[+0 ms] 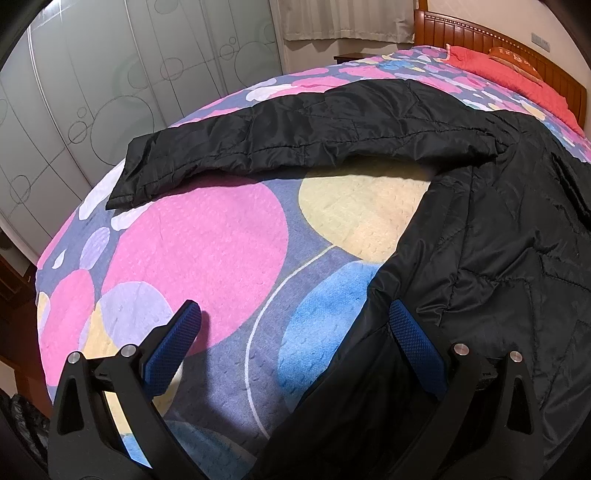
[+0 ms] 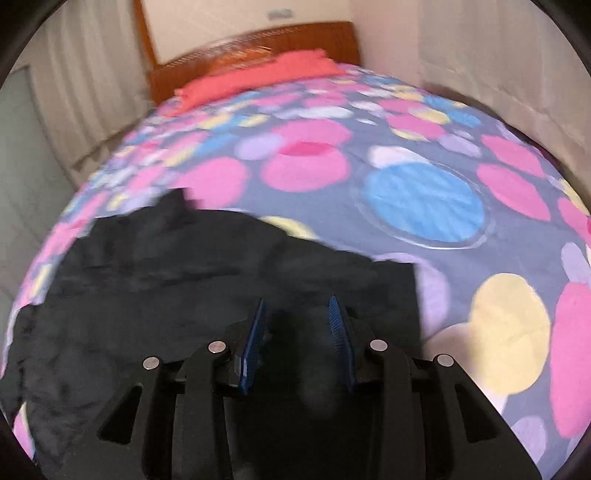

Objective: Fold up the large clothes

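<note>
Left fingers (image 1: 192, 325) apart (beside hem), jacket (image 1: 498, 258)

A home bedroom: a bed (image 1: 207, 251) under a spotted pink, blue and yellow bedspread, a carved wooden headboard (image 1: 491, 40) with a red pillow (image 1: 517, 79) before it, pale curtains (image 1: 347, 18), and frosted sliding wardrobe doors (image 1: 110, 85) alongside.
</note>
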`<state>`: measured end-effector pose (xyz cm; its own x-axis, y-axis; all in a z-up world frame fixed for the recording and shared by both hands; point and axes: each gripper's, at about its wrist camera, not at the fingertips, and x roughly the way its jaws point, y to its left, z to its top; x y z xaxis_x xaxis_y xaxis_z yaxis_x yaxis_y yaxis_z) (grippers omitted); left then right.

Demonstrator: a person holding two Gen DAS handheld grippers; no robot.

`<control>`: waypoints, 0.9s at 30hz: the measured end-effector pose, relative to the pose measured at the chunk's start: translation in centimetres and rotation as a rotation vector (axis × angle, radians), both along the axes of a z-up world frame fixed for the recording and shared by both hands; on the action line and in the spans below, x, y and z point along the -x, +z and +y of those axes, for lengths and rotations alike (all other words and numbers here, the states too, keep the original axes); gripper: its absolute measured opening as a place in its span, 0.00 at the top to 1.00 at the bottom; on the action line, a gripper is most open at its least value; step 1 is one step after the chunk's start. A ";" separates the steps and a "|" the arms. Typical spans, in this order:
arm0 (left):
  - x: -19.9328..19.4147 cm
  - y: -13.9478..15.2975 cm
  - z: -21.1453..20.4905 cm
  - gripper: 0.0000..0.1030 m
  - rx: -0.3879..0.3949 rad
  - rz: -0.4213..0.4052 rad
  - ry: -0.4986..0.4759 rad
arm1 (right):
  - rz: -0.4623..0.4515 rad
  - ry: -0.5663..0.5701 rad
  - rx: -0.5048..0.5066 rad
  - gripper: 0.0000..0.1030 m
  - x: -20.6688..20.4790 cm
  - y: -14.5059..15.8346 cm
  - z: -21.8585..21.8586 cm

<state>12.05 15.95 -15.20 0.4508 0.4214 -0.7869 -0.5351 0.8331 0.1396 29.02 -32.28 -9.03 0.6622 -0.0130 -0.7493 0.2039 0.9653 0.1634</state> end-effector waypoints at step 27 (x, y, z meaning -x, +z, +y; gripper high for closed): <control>0.0 -0.1 0.1 0.02 0.020 -0.006 -0.001 | 0.013 -0.036 0.156 0.37 6.8 -2.0 2.6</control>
